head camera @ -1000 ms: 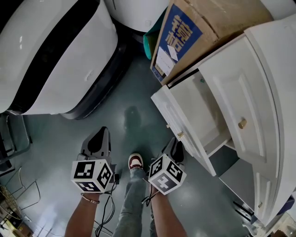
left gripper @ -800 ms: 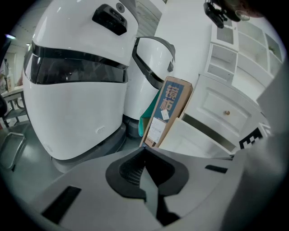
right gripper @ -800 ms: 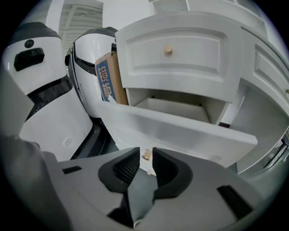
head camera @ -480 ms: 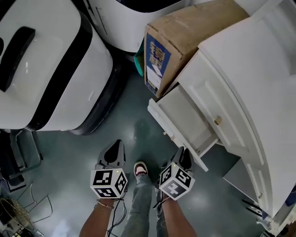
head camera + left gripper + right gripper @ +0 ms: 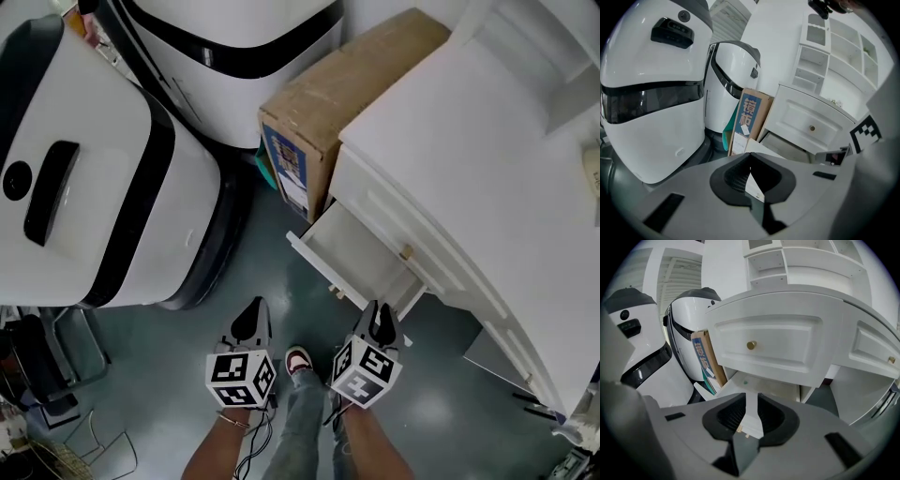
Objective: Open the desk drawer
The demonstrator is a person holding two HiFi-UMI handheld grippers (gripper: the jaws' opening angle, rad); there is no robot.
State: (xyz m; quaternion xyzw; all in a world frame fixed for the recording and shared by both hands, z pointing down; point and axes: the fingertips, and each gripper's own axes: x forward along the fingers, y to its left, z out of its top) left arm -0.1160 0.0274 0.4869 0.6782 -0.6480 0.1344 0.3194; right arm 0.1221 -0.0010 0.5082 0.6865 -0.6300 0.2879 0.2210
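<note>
The white desk (image 5: pixel 487 187) has its lower drawer (image 5: pixel 361 258) pulled out, showing a bare inside; small knobs (image 5: pixel 336 292) sit on its front. The drawer above, with a brass knob (image 5: pixel 751 345), is closed. My right gripper (image 5: pixel 378 314) hangs just in front of the open drawer's front, apart from it. Its jaws are opening, with nothing between them (image 5: pixel 752 420). My left gripper (image 5: pixel 255 314) is held further left over the floor. A narrow wedge of gap shows between its pads (image 5: pixel 752 180), and it holds nothing. The open drawer (image 5: pixel 787 147) also shows in the left gripper view.
A cardboard box (image 5: pixel 328 112) with a blue label leans against the desk's left side. Two big white machines (image 5: pixel 84 187) (image 5: pixel 234 56) stand to the left and behind. My shoe (image 5: pixel 298 359) is on the grey floor between the grippers.
Both grippers have lifted and drawn back from the drawer front; the right one was near its knob a second ago. The drawer stays pulled out.
</note>
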